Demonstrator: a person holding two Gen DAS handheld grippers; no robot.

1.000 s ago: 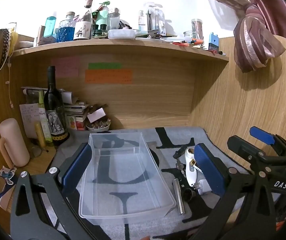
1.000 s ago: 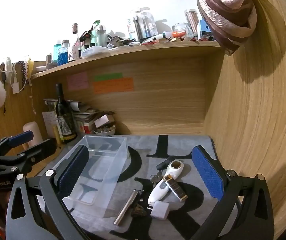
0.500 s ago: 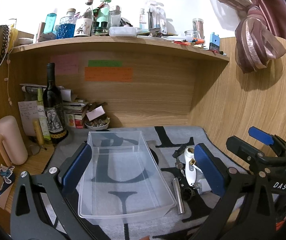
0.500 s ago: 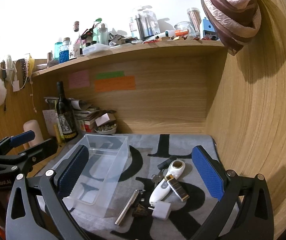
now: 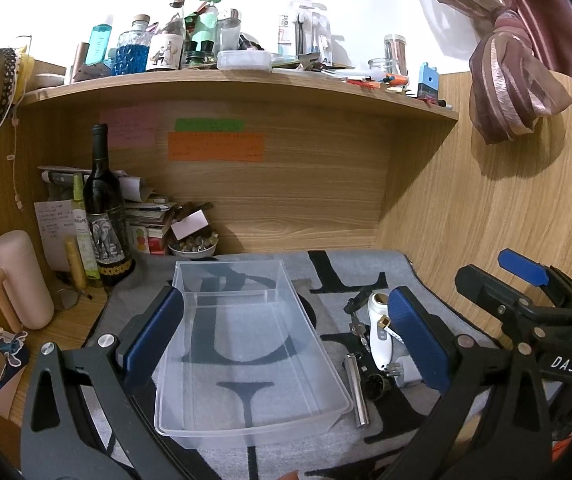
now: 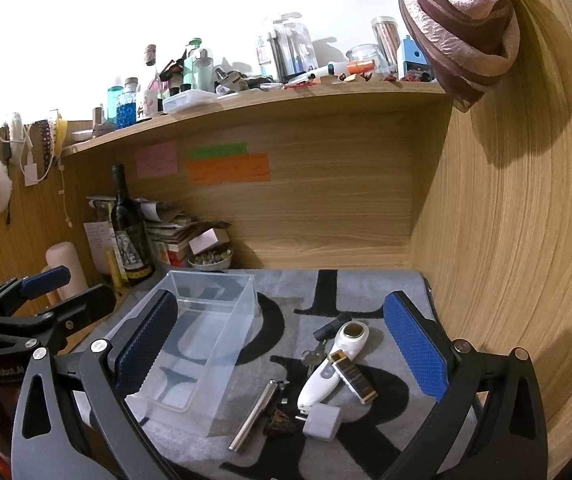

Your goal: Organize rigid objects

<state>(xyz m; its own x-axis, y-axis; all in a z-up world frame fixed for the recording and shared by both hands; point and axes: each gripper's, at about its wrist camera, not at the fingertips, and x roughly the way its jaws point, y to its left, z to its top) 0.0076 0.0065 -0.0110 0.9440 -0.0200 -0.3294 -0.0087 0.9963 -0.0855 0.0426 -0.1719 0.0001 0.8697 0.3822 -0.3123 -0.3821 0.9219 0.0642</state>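
A clear plastic bin [image 5: 246, 344] sits empty on a grey mat with black letters [image 5: 349, 272]; it also shows in the right wrist view [image 6: 202, 340]. Right of it lies a cluster of small objects: a white handheld device [image 6: 333, 368], a metal cylinder [image 6: 254, 416], a white charger cube [image 6: 321, 422], a dark rectangular lighter [image 6: 353, 374], keys [image 6: 313, 354] and a small dark lump [image 6: 280, 426]. My left gripper [image 5: 286, 336] is open above the bin. My right gripper [image 6: 282, 352] is open above the cluster. Both are empty.
A wine bottle [image 5: 104, 208], a pink mug [image 5: 20, 280], stacked books and a small bowl [image 5: 192, 246] stand at the back left. A cluttered shelf [image 5: 246, 80] runs overhead. A wooden wall [image 6: 505, 240] closes the right side.
Both views have shifted only slightly; the scene sits a little lower in the frame. Nothing was taken hold of or moved.
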